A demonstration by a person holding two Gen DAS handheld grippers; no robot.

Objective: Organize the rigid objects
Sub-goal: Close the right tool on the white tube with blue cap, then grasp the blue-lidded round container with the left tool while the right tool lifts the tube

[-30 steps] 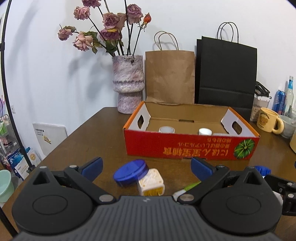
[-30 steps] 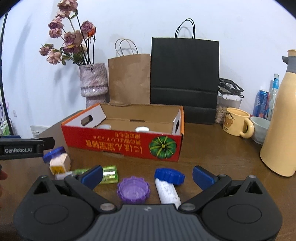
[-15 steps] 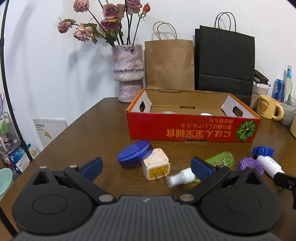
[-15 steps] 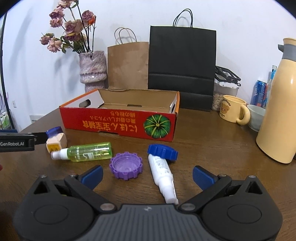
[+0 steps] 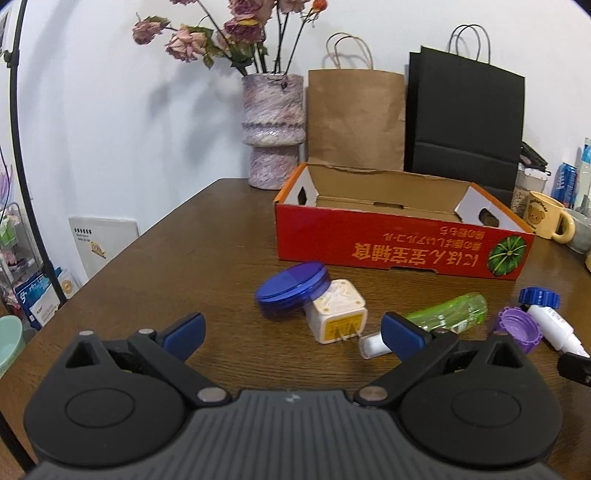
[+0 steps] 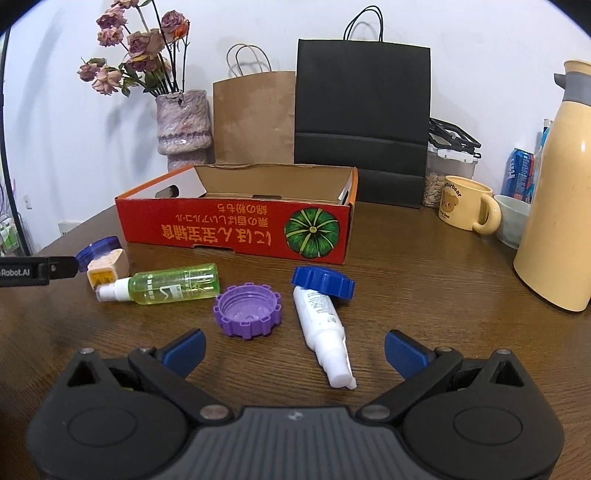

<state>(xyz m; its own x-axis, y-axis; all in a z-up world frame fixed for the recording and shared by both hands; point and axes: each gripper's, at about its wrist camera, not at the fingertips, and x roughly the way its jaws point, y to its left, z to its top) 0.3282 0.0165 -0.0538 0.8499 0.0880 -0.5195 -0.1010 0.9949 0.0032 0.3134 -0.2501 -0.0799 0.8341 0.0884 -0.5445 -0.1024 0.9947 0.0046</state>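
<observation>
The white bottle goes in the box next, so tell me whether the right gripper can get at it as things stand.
Probably yes. The right gripper is open, and the white bottle lies flat on the table just ahead of it with its nozzle between the fingers. The blue cap touches only its far end.

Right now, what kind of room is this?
Probably a room in someone's home: a wooden table with a vase of dried flowers, a bear mug and shopping bags by the wall.

Even, fairly bright indoor light falls from above, throwing soft shadows of the dried roses point(image 5: 229, 29) onto the white wall point(image 5: 110, 110). Fisheye bending darkens the corners; the left view is slightly blurred ahead of its gripper.
</observation>
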